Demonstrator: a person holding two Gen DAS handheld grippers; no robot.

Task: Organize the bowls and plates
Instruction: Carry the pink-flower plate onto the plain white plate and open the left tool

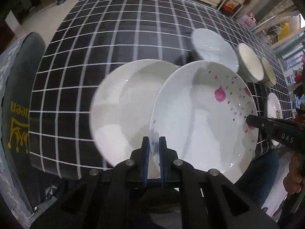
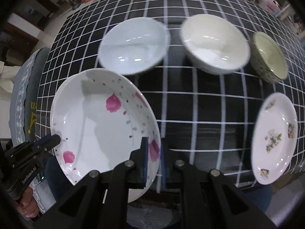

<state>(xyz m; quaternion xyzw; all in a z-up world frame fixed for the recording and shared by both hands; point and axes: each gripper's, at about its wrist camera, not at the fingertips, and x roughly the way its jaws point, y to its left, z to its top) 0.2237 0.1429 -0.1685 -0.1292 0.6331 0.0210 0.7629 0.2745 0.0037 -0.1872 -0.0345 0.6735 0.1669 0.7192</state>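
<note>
The pink-flowered plate hangs above the checked tablecloth, its hollow facing up and tilted slightly. The left gripper is clamped on its near-left rim, and the right gripper is clamped on the opposite rim. Under its left edge lies a plain white plate. Three bowls stand in a row beyond.
</note>
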